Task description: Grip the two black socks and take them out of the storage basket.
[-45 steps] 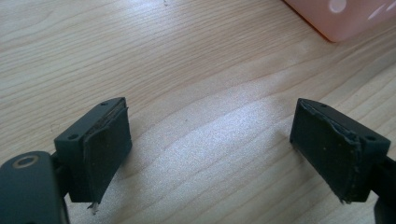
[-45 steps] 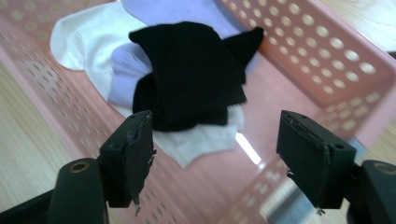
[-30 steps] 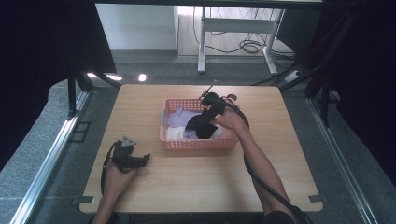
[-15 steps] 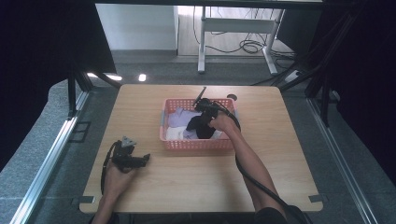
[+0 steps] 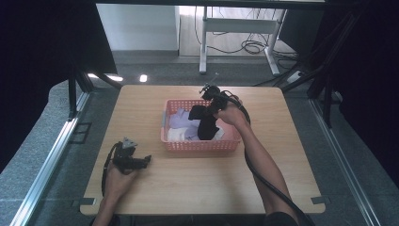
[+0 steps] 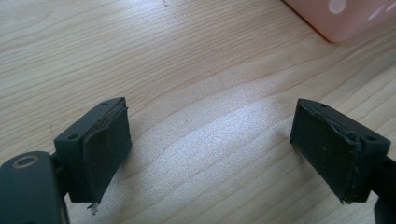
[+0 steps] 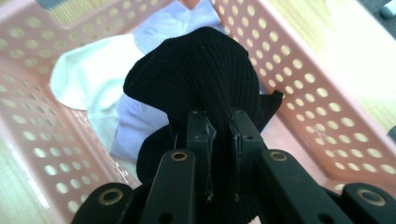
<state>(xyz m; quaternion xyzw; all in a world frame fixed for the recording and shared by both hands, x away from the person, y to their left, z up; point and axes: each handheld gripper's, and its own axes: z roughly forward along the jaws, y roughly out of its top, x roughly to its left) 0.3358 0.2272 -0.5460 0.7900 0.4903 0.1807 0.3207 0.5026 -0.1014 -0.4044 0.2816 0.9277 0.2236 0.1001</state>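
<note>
Right gripper [image 7: 220, 154] is pinching a black sock [image 7: 205, 79] over the pink basket [image 7: 299, 88]

Its jaws are clamping the sock's ribbed cloth, having just been closing on it, and the sock is dangling above the basket's middle. I'm counting one black sock, one white sock [image 7: 88, 79] and some lilac cloth [image 7: 135, 126] underneath. Left gripper [image 6: 210, 144] is sitting near the counter's [image 5: 197, 179] front left edge, jaws spread wide over bare wood, with open counter all around the basket.
</note>
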